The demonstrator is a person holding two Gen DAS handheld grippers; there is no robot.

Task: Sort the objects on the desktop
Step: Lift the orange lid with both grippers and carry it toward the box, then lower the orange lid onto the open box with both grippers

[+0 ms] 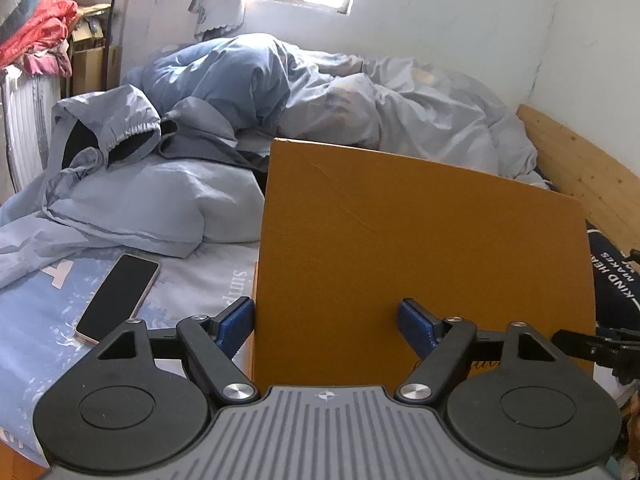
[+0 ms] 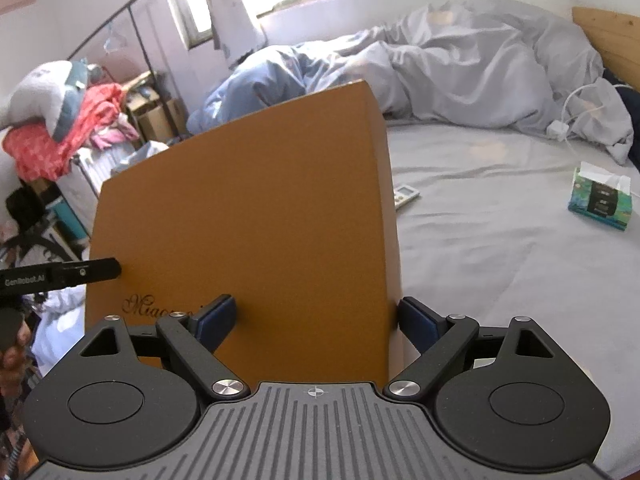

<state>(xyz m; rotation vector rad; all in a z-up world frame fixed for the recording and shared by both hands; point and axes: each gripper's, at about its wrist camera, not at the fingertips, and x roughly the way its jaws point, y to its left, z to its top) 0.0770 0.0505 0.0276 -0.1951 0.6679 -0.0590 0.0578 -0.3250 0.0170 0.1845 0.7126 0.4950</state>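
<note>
both grippers sit at the near end of an orange-brown box (image 1: 420, 248), one at each near corner. the box stands over a bed (image 2: 480, 260) covered with a pale grey sheet, and its top face tilts up toward the cameras. cursive lettering is printed along the near edge of the box.

left gripper (image 1: 326, 326): jaws spread around the box's left corner. the left pad is just outside the box's side edge and the right pad lies over the top face. whether either pad presses on the box i cannot tell.

right gripper (image 2: 316, 322): jaws spread around the box's right corner. the left pad lies on the top face near the lettering, the right pad just beside the side edge. contact cannot be told here either.

a black phone (image 1: 118, 298) lies face up on the printed sheet left of the box. a white remote (image 2: 406, 195) lies just past the box's right side. a tissue box (image 2: 600, 196) sits well apart on the right. a rumpled blue-grey duvet (image 1: 320, 96) fills the far end of the bed.
</note>
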